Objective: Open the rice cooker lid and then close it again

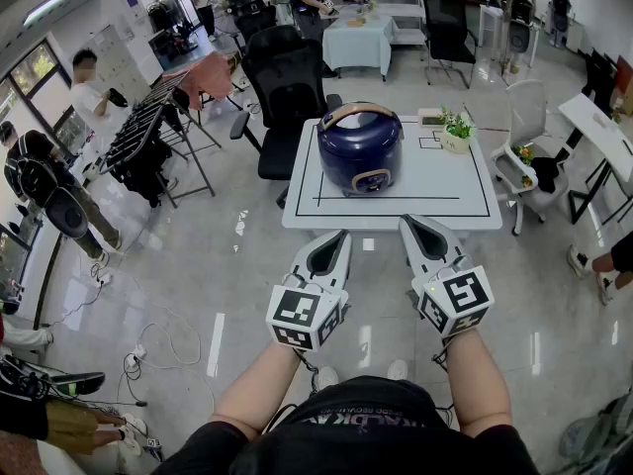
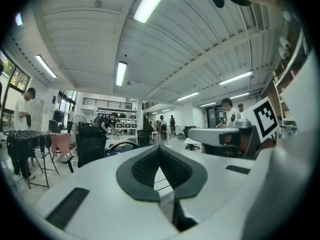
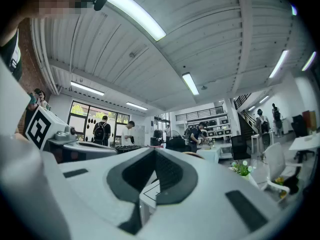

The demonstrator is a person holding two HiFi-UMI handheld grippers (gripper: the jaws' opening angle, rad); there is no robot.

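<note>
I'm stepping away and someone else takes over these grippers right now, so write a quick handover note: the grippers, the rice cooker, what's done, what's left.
Grippers: the left gripper and the right gripper both have their jaws shut and empty. They are held side by side, short of the table.
Things: the dark blue rice cooker sits mid-table with its lid down and the handle across the top.
Done: nothing visible; neither gripper touches the cooker.
Left: reach in, open the lid, then close it again.
</note>
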